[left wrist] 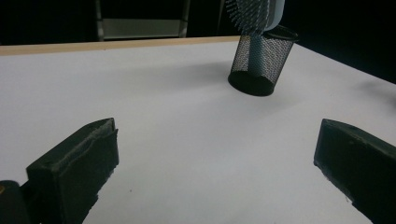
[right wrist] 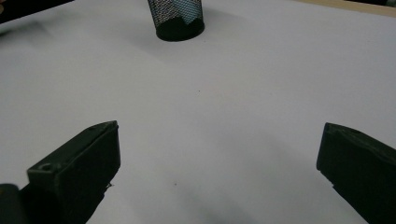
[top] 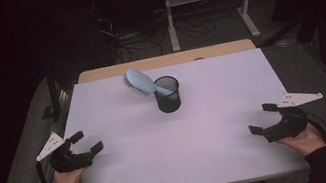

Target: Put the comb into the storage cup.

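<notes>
White table (top: 184, 138); hairbrush (top: 140, 82) bristles in left gripper view.

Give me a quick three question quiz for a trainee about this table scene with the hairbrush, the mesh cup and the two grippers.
1. True or false: the hairbrush lies flat on the table.
2. Which end of the hairbrush sits inside the mesh cup? A) the bristle head B) the handle C) neither
3. How do the jaws of the left gripper and the right gripper stand, and what do they hold?

Key
1. False: it stands tilted in the cup, with its head leaning out to the left in the high view.
2. B.
3. Both are open and hold nothing; each rests near the table's near edge, well apart from the cup.
</notes>
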Action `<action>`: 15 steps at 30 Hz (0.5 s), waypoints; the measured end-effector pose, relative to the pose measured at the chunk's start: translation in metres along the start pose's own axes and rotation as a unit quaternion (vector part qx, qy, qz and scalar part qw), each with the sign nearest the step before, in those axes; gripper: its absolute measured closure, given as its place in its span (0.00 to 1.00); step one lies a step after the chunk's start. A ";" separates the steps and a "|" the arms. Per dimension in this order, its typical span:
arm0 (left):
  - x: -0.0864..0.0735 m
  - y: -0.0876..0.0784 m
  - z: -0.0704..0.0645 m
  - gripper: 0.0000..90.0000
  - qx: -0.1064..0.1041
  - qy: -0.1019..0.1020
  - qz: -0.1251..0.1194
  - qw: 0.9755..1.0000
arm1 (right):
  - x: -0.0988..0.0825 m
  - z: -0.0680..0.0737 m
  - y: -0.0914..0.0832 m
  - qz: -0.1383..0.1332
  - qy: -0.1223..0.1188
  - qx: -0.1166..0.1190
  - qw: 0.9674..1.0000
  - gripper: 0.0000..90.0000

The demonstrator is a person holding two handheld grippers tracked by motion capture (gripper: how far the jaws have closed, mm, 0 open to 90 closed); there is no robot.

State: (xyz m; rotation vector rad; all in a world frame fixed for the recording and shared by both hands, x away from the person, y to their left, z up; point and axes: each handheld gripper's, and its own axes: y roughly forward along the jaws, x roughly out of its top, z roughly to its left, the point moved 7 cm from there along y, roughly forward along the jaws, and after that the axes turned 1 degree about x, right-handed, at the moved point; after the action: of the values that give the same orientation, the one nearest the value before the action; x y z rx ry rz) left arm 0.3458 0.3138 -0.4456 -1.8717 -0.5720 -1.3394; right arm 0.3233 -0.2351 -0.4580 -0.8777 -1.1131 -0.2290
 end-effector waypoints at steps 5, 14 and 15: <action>-0.007 -0.007 0.002 0.00 0.004 -0.003 -0.001 1.000 | -0.001 0.000 0.000 0.001 0.000 0.000 1.000 0.00; -0.016 -0.014 0.004 0.00 0.010 -0.005 -0.002 1.000 | -0.001 -0.001 0.000 0.002 0.001 -0.001 1.000 0.00; -0.016 -0.015 0.004 0.00 0.010 -0.005 -0.003 1.000 | -0.002 -0.001 0.000 0.001 0.002 -0.001 1.000 0.00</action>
State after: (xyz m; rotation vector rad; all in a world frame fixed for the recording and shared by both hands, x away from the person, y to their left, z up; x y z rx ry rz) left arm 0.3320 0.3270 -0.4563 -1.8621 -0.5938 -1.3234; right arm 0.3234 -0.2362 -0.4596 -0.8796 -1.1081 -0.2291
